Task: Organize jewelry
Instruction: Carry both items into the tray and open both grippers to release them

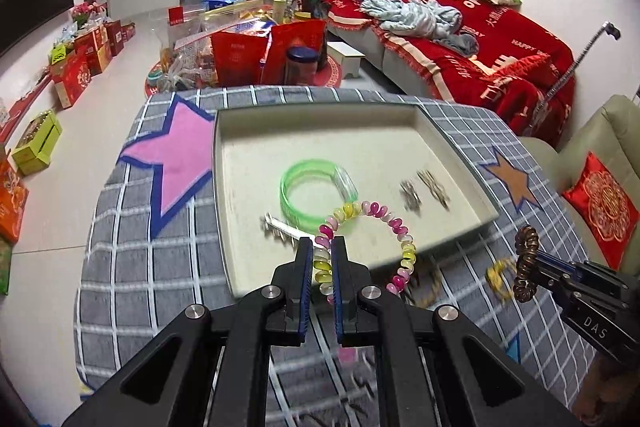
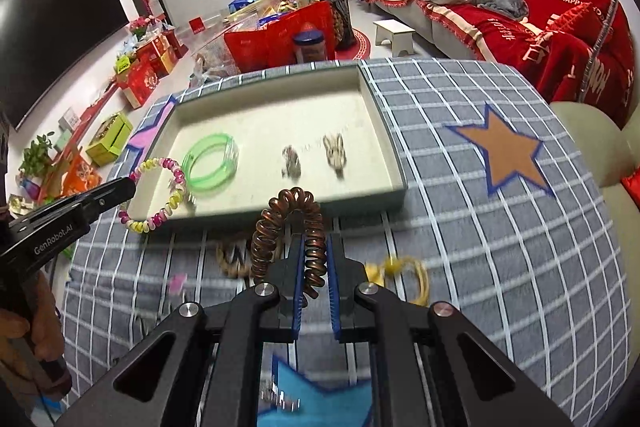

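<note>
My left gripper is shut on a pink and yellow spiral hair tie, which hangs above the near edge of the shallow cream tray. My right gripper is shut on a brown spiral hair tie, held above the checked cloth in front of the tray. Each gripper shows in the other's view: the right gripper at the right, the left gripper at the left. In the tray lie a green bangle, two metal hair clips and a silver clip.
A yellow hair tie and a brown patterned tie lie on the grey checked cloth near the tray. A small pink item lies to the left. A red-covered sofa stands behind, red bags beyond the table.
</note>
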Motion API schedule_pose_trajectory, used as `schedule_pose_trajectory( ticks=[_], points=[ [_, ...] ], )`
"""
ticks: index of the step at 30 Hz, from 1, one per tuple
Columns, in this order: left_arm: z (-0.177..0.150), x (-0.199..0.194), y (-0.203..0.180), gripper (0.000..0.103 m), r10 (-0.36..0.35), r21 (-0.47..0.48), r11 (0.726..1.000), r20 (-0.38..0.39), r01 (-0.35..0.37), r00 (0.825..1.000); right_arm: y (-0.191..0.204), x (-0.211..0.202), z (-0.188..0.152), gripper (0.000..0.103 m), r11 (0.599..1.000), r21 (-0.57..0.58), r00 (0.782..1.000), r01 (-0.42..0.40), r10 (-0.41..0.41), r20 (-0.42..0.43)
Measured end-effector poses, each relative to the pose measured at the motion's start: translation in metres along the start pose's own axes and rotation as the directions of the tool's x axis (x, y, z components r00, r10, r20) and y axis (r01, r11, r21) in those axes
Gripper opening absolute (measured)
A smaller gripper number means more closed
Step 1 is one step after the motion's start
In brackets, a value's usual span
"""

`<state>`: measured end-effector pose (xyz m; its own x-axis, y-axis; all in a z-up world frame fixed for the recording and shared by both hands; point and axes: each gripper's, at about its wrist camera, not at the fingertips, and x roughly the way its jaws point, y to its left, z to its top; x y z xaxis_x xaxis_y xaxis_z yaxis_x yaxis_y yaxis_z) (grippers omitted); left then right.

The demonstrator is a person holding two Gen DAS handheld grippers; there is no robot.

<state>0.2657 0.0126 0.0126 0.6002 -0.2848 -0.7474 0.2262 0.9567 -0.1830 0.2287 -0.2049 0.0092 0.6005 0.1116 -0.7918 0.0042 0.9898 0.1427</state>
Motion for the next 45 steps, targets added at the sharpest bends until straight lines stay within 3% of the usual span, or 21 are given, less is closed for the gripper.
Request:
schedule_pose_trajectory(
  ticks=[8, 14, 21, 34, 36, 38, 45],
  points=[
    [0.042, 0.041, 0.001, 0.027, 0.067, 0.0, 0.998, -0.001, -0.067, 0.998, -0.01, 0.046, 0.049, 0.012, 1.0, 0.028, 1.0, 0.006, -0.005, -0.015],
    [0.054, 0.069, 0.005, 0.027, 0.104, -0.006, 0.995, -0.021, -0.104, 0.994, -0.013, 0.081, 0.067, 0.012, 0.999, 0.035, 0.999, 0.012, -0.01, -0.039],
    [0.052, 0.092, 0.009, 0.027, 0.154, 0.003, 0.988, -0.049, -0.154, 0.987, -0.01, 0.104, 0.074, 0.012, 0.999, 0.022, 0.998, 0.028, -0.027, -0.065],
    [0.046, 0.096, -0.006, 0.027, 0.252, 0.086, 0.965, -0.026, -0.249, 0.967, -0.004, 0.116, 0.071, 0.013, 0.997, -0.013, 0.993, 0.071, -0.072, -0.095],
    [0.045, 0.095, -0.007, 0.027, 0.258, 0.096, 0.962, -0.019, -0.255, 0.966, -0.004, 0.116, 0.072, 0.022, 0.997, -0.007, 0.993, 0.071, -0.071, -0.097],
    [0.044, 0.094, -0.009, 0.027, 0.256, 0.099, 0.962, -0.018, -0.253, 0.966, -0.003, 0.113, 0.073, 0.046, 0.998, 0.004, 0.994, 0.065, -0.064, -0.092],
    [0.042, 0.089, -0.008, 0.027, 0.244, 0.08, 0.967, -0.016, -0.242, 0.97, -0.003, 0.089, 0.073, 0.052, 0.999, 0.03, 0.999, 0.022, -0.02, -0.04]
  ],
)
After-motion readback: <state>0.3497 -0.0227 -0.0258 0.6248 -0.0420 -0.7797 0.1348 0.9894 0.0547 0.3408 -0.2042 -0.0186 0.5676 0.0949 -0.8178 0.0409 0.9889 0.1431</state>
